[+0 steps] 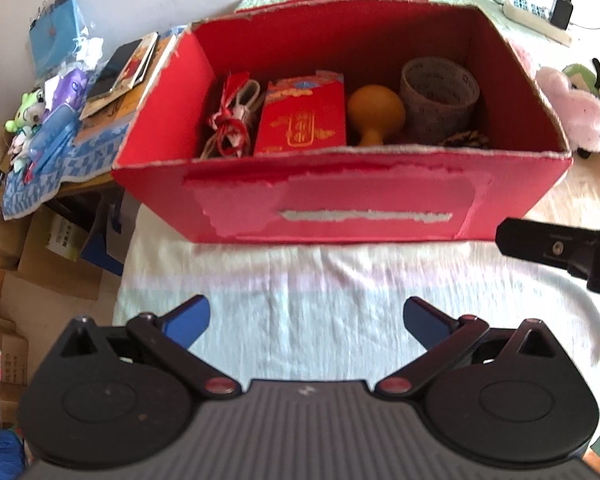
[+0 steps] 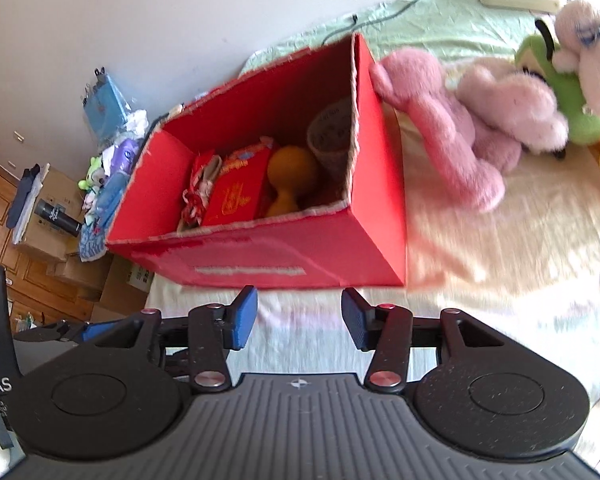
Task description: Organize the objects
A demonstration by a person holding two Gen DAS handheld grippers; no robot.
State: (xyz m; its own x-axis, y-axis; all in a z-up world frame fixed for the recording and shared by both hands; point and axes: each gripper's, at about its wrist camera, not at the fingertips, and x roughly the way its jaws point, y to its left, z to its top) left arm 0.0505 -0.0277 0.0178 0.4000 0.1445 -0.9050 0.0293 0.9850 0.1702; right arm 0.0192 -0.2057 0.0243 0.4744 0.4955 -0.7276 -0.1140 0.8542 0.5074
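Red box [image 1: 340,196] sits open-topped on a bed sheet [image 1: 300,276], far side toward the wall. Inside, left to right: bundle of cord with red string [image 1: 230,120], red packet with gold print [image 1: 302,118] standing upright, orange gourd [image 1: 375,110], roll of brown tape [image 1: 438,92] on its side at the far right, and something dark and spiky [image 1: 466,140] just in front of the tape, too blurred to name. All of it sits along the near wall of the box.

Left gripper [image 1: 306,320] hovers over the sheet near the box front, jaws spread wide, nothing between them. Right gripper [image 2: 299,320] is also over the sheet just short of the box's near wall, jaws parted about halfway, empty.

Pink plush toy [image 2: 452,140] lies on the bed right of the box, one end touching the box's right wall; more plush toys [image 2: 572,80] sit farther right. Power strip [image 1: 536,16] lies at the far right of the bed. Side table [image 1: 100,120] left of the box holds books and clutter.
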